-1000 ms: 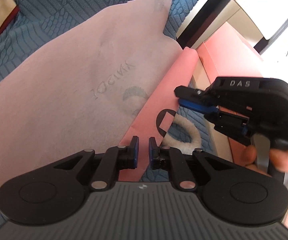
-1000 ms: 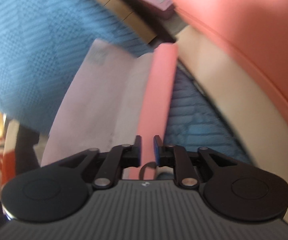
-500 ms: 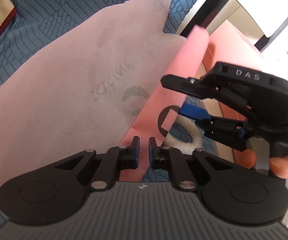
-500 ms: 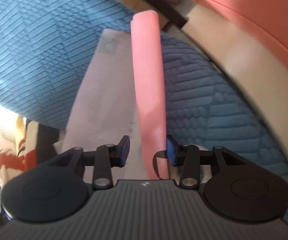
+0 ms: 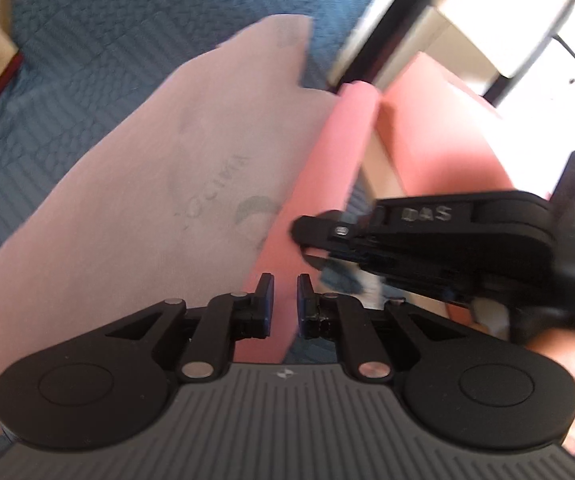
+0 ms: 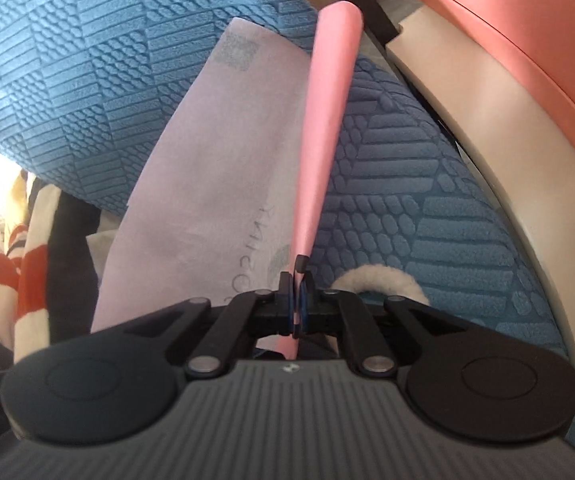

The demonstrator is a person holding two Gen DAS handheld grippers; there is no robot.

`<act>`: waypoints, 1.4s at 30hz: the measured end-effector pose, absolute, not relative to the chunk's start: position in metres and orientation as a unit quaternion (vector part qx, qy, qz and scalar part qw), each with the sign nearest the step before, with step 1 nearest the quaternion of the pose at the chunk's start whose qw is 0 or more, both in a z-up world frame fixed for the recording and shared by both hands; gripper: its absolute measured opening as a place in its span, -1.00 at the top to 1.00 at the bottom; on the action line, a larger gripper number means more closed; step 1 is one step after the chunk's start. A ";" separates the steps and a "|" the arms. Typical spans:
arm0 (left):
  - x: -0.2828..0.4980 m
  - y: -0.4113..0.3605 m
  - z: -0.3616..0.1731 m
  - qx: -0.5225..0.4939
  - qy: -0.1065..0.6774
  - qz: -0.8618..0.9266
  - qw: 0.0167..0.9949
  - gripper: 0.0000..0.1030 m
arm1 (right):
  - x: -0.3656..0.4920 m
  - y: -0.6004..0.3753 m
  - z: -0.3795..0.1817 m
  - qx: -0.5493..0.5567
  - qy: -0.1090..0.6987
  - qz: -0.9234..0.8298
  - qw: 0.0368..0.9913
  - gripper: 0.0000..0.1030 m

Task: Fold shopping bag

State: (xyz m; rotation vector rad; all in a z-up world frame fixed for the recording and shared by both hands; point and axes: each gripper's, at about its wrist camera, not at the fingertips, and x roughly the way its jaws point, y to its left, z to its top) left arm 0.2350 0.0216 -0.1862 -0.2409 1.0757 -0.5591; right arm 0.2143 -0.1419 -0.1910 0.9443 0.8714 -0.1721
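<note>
Bag: my pink shopping bag point(image 6: 215, 184) lies flat on the blue quilted cover point(image 6: 87, 60), its folded side strip point(image 6: 323, 140) raised.
Right gripper point(image 6: 296, 298): clenched on the strip's near end.
Left gripper point(image 5: 283, 306): jaws narrowly apart with the strip between them; I cannot tell if the pads press it.
Handling: thin, light, floppy fabric, I judge; best pinched at edges and corners.
Hard to see: the bag's near edge hides behind my tools; the left view is blurred.

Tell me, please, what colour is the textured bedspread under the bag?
Blue textured bedspread with embossed geometric blocks, clearest in the right wrist view.
</note>
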 end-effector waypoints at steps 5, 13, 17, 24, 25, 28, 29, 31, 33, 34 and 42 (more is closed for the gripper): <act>0.231 0.012 -0.180 -0.074 0.488 -0.296 0.818 0.11 | 0.215 -0.147 -0.191 0.442 0.406 -0.084 0.796 0.87; 0.211 -0.015 -0.183 0.096 0.475 -0.283 0.828 0.36 | 0.209 -0.150 -0.193 0.435 0.409 -0.092 0.797 0.87; 0.214 -0.003 -0.177 0.082 0.472 -0.278 0.832 0.64 | 0.212 -0.151 -0.190 0.421 0.410 -0.095 0.804 0.86; 0.235 0.041 -0.172 -0.068 0.498 -0.273 0.820 0.70 | 0.210 -0.152 -0.189 0.415 0.400 -0.098 0.811 0.81; 0.239 0.048 -0.175 -0.097 0.506 -0.269 0.814 0.70 | 0.210 -0.152 -0.190 0.416 0.399 -0.098 0.811 0.79; 0.245 0.067 -0.184 -0.174 0.526 -0.259 0.791 0.71 | 0.208 -0.153 -0.187 0.410 0.399 -0.106 0.813 0.69; 0.247 0.072 -0.188 -0.193 0.532 -0.253 0.785 0.72 | 0.208 -0.152 -0.185 0.404 0.399 -0.107 0.816 0.68; 0.250 0.078 -0.194 -0.220 0.539 -0.243 0.776 0.73 | 0.213 -0.146 -0.178 0.378 0.398 -0.107 0.829 0.66; 0.251 0.085 -0.197 -0.233 0.541 -0.233 0.774 0.74 | 0.213 -0.143 -0.171 0.360 0.389 -0.110 0.841 0.66; 0.252 0.085 -0.197 -0.231 0.541 -0.230 0.775 0.76 | 0.213 -0.143 -0.167 0.355 0.383 -0.110 0.846 0.66; 0.256 0.090 -0.207 -0.228 0.551 -0.193 0.779 0.78 | 0.222 -0.134 -0.165 0.346 0.380 -0.078 0.854 0.66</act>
